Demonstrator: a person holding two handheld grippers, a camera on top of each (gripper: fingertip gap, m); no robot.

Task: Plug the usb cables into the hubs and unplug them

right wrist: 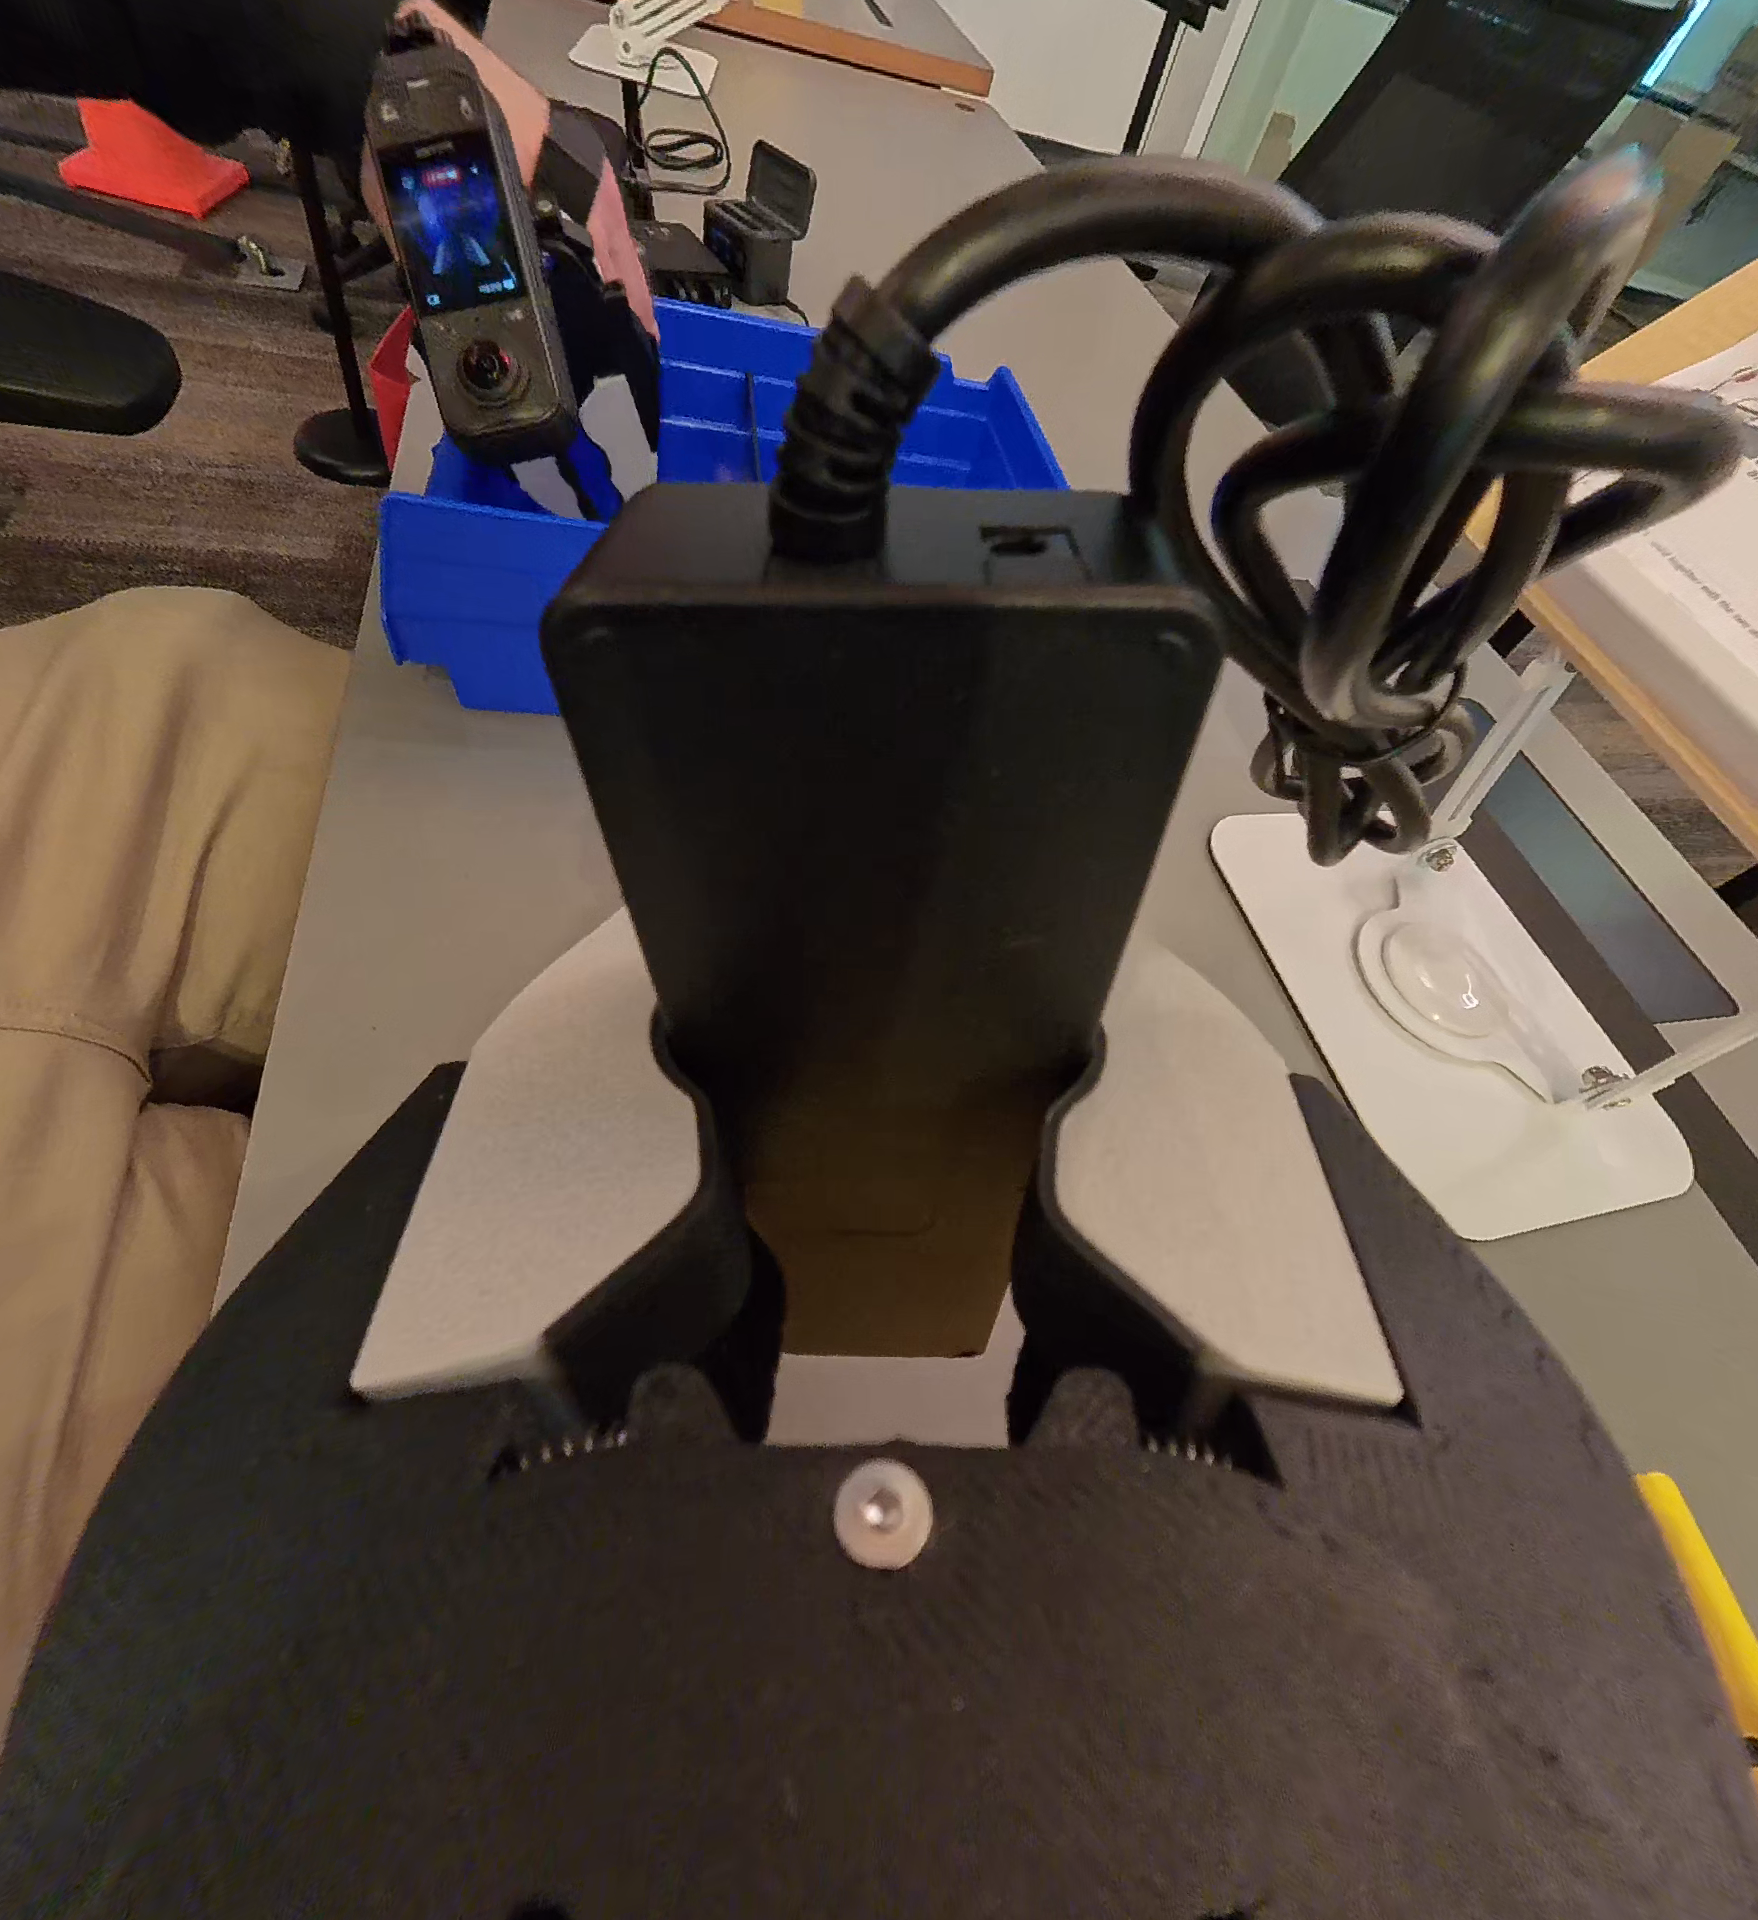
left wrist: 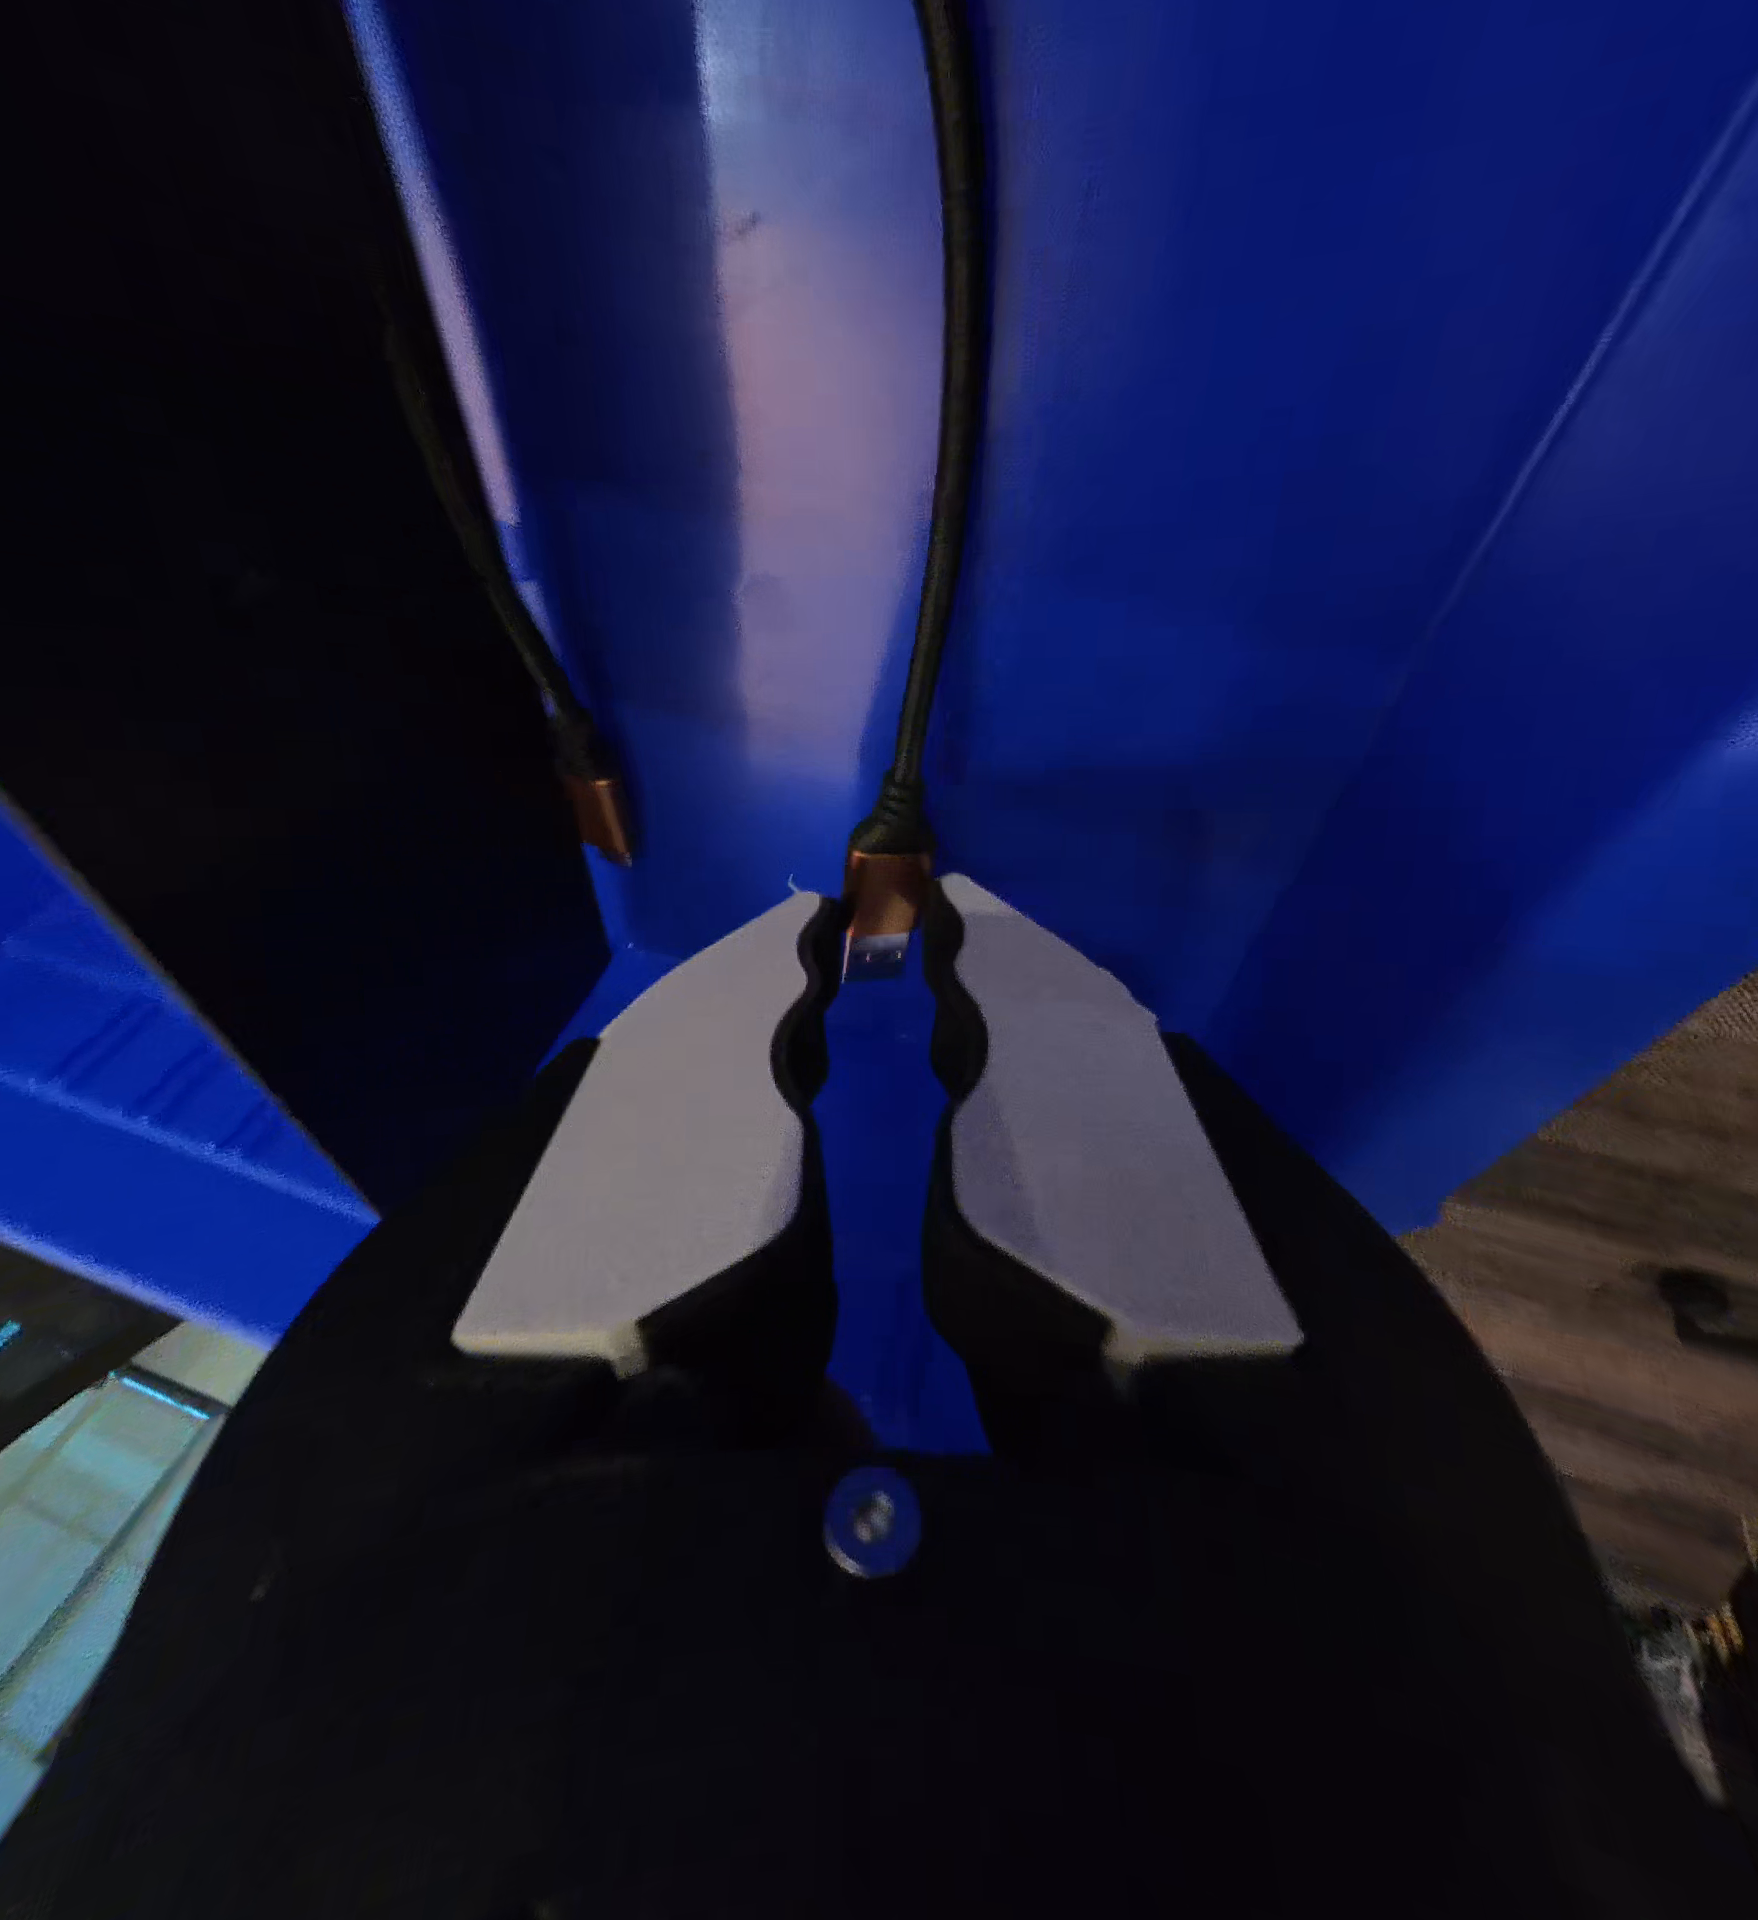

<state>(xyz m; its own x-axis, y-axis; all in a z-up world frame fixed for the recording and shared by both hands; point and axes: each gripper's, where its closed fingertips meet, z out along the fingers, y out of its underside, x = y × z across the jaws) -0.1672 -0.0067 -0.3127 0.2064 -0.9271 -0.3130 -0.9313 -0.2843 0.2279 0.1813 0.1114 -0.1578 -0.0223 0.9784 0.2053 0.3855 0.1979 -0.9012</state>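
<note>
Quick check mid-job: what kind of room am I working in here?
Probably an office or lab workspace: a grey desk, carpeted floor, a black office chair and a blue parts bin.

The left tool (left wrist: 880, 914) is seen inside a blue bin (left wrist: 1270, 520), its two grey fingers (left wrist: 667, 1143) closed on the copper-coloured plug (left wrist: 885, 899) of a black braided cable (left wrist: 948, 468). The plug's metal end points back toward the camera, and the cable runs off toward 12 o'clock along the bin wall. A second cable end (left wrist: 600, 800) with a copper shell is seen at 10 o'clock from the held plug, apart from it, against a dark divider (left wrist: 231, 520). Carpeted floor (left wrist: 1633, 1299) is visible at 4 o'clock.
</note>
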